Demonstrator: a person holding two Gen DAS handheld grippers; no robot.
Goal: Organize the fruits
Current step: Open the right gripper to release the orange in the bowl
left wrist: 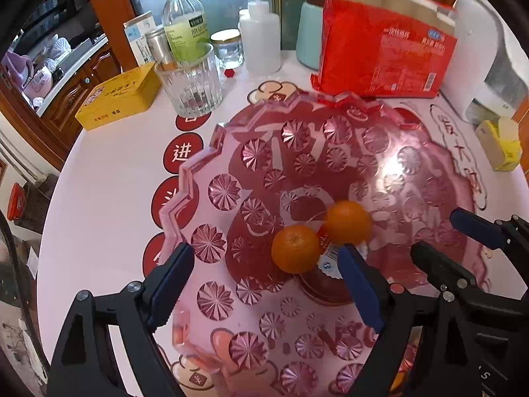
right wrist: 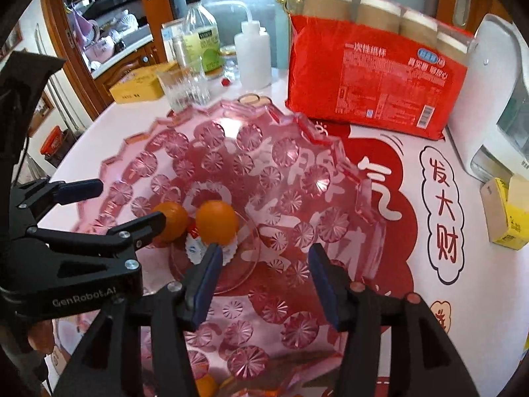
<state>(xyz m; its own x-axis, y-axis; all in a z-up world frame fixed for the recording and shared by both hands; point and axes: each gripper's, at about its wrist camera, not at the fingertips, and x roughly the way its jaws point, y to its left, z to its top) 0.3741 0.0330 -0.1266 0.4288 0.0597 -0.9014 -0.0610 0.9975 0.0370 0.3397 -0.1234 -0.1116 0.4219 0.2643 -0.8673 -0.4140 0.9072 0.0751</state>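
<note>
Bowl: a wide pink cut-glass bowl with a zigzag rim (left wrist: 185,178) (right wrist: 360,182) sits mid-table on a white cloth printed with red shapes and characters (left wrist: 109,178).
Fruit: two small round orange fruits (left wrist: 296,248) (left wrist: 347,221) lie side by side, touching, at the bowl's centre, partly on a crinkled white wrapper (right wrist: 195,249).
Left gripper (left wrist: 264,278): black frame, blue pads; fingers spread wide over the near part of the bowl, nothing between them; the fruits lie just beyond the tips.
Right gripper (right wrist: 263,264): fingers parted, empty, hovering over the bowl just right of the fruit; its left pad (right wrist: 208,278) is near the right-hand fruit, contact unclear.
Far side: a red pack of paper cups (right wrist: 373,82), a ribbed clear glass tumbler (left wrist: 188,82), a yellow tin (left wrist: 119,99), a white squeeze bottle (left wrist: 259,39).
Far right: a white appliance (right wrist: 496,99), a yellow carton (right wrist: 509,215).
</note>
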